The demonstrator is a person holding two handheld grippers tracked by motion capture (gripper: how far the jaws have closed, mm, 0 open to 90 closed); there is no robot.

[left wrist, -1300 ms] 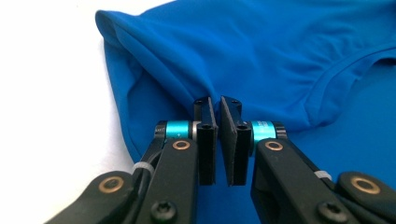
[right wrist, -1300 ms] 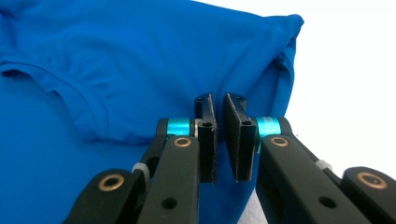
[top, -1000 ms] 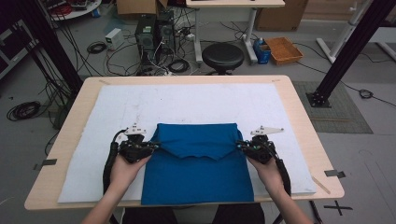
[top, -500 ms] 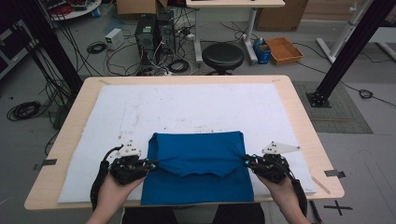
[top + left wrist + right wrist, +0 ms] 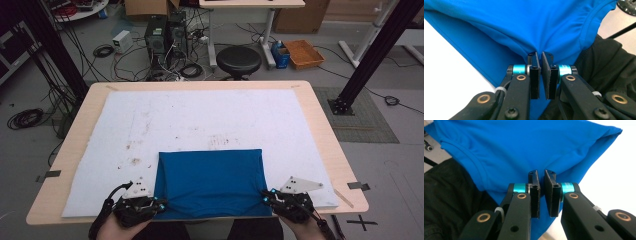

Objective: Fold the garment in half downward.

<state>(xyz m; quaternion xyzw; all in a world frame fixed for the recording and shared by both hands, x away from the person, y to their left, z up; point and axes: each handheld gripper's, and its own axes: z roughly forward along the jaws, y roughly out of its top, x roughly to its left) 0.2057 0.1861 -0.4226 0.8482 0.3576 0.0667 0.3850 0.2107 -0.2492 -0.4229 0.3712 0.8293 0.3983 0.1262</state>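
A blue cloth garment lies folded at the near middle of the white mat, its near edge hanging over the table's front edge. My left gripper pinches the cloth's near left corner, jaws shut on the fabric. My right gripper pinches the near right corner in the same way, with blue fabric bunched between its jaws. Both hands sit at the table's front edge.
The wooden table carries the stained white mat. Beyond it stand a black stool, computer towers, an orange box and loose cables on the floor. A black frame post rises at the right.
Both grippers have pulled the cloth's gripped edge toward me, from mid-mat to the front edge. The cloth now lies as a flatter rectangle nearer the table's front.
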